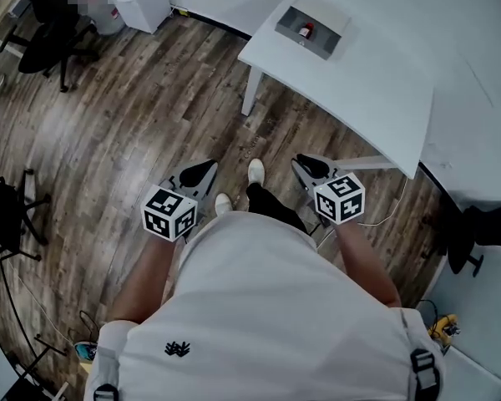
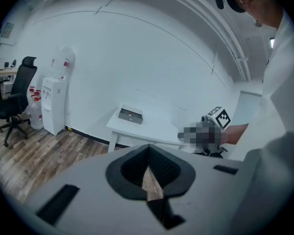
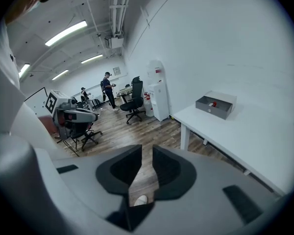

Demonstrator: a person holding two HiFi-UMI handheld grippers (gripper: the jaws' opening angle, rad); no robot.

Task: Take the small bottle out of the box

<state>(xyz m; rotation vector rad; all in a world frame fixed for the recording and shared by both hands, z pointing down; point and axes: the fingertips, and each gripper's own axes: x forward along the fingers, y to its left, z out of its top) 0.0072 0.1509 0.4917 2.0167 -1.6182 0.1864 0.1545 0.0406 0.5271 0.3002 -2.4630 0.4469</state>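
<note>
A grey open box (image 1: 313,25) stands at the far end of a white table (image 1: 359,82), with a small red-capped bottle (image 1: 306,30) inside it. Both grippers hang over the wooden floor, well short of the table. My left gripper (image 1: 199,174) is shut, its tips meeting with nothing between them (image 2: 148,148); its view shows the box (image 2: 130,114) far ahead. My right gripper (image 1: 307,167) is open by a narrow gap and holds nothing (image 3: 147,148). In the right gripper view the box (image 3: 215,105) and bottle (image 3: 213,103) sit far off to the right.
Black office chairs stand at the back left (image 1: 54,40) and at the right (image 1: 476,228). A dark stand (image 1: 4,215) is at the left edge. A water dispenser (image 2: 53,111) is against the white wall. People (image 3: 108,89) stand far down the room.
</note>
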